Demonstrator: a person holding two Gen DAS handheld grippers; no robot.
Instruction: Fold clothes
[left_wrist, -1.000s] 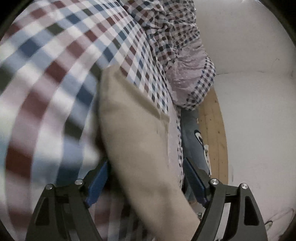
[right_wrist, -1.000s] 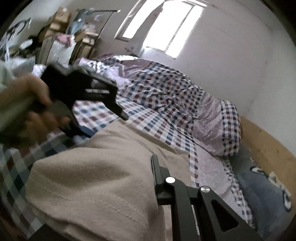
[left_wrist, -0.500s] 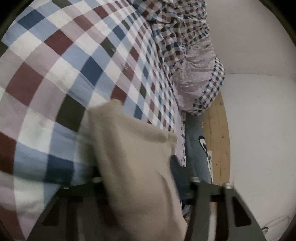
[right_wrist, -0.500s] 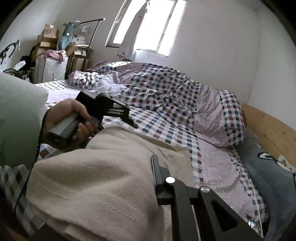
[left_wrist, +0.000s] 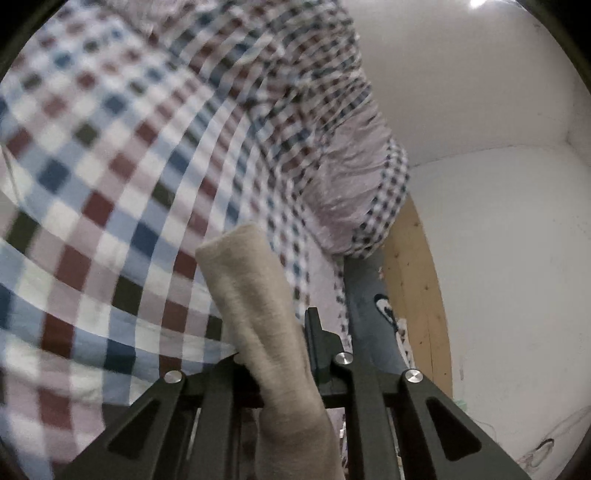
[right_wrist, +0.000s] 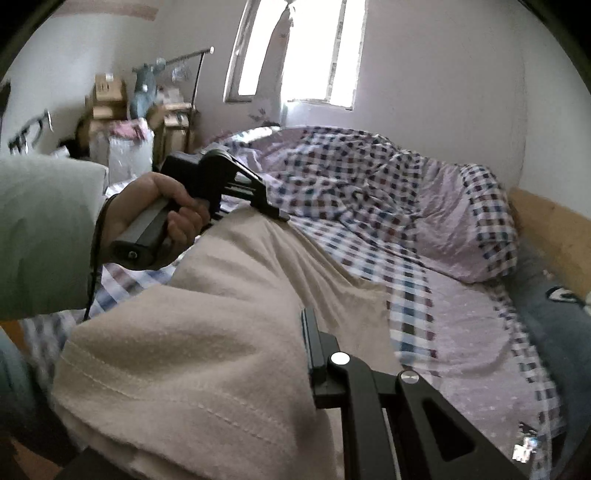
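Note:
A beige garment (right_wrist: 221, 332) stretches between both grippers above the checked bed sheet (right_wrist: 406, 295). In the left wrist view a narrow fold of the beige garment (left_wrist: 251, 295) stands up between the jaws, and my left gripper (left_wrist: 275, 350) is shut on it. The right wrist view shows that left gripper (right_wrist: 275, 216) in a person's hand (right_wrist: 147, 210), clamping the garment's far edge. My right gripper (right_wrist: 295, 354) holds the near stitched hem. Cloth drapes over and hides its left finger, and only the right finger (right_wrist: 317, 350) shows.
A rumpled checked duvet (right_wrist: 388, 184) lies across the bed's far side. A wooden headboard (right_wrist: 554, 229) and a blue pillow (right_wrist: 554, 325) are at the right. Boxes and a clothes rail (right_wrist: 166, 103) stand by the window wall. A white wall (left_wrist: 498, 258) runs beside the bed.
My left gripper's jaws, open around the beige cloth a second ago, have shut on a fold and risen off the sheet. The right gripper has kept its hold on the hem.

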